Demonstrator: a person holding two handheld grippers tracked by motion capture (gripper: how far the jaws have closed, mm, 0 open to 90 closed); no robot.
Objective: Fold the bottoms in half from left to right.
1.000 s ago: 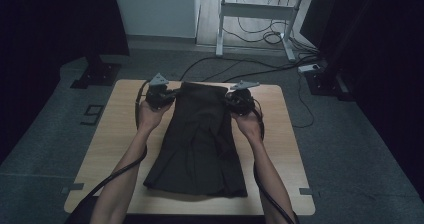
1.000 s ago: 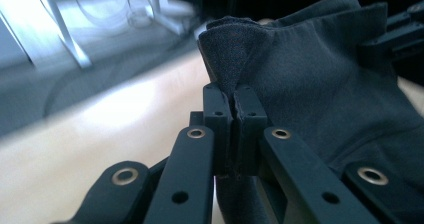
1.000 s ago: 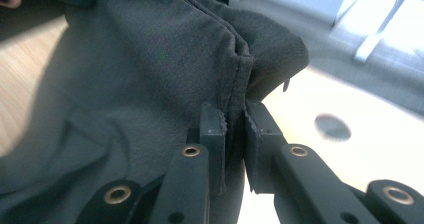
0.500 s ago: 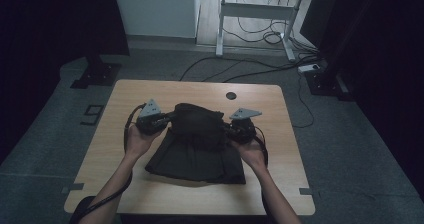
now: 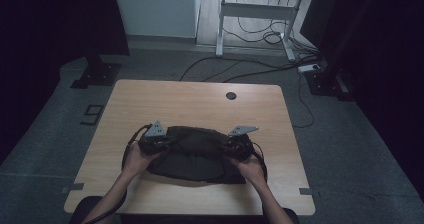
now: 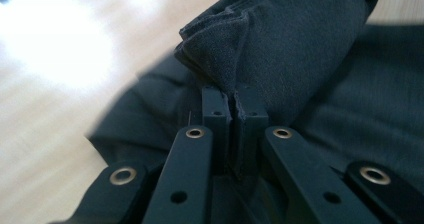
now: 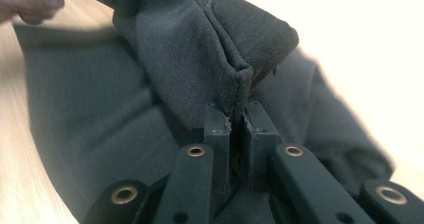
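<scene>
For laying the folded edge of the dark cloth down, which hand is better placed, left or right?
Neither clearly. The left gripper and the right gripper each pinch a corner of the dark cloth, level above its lower layer, so probably both lower together.

A tape mark point(image 5: 92, 115) on the floor beside the table reads like "9".

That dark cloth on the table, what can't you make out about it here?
- Dark cloth, high view: what garment it is; dim and bunched.
- Lower layer, high view: covered by the folded-over part.
- Pinched edges, left gripper and right gripper views: hidden between shut jaws.
</scene>
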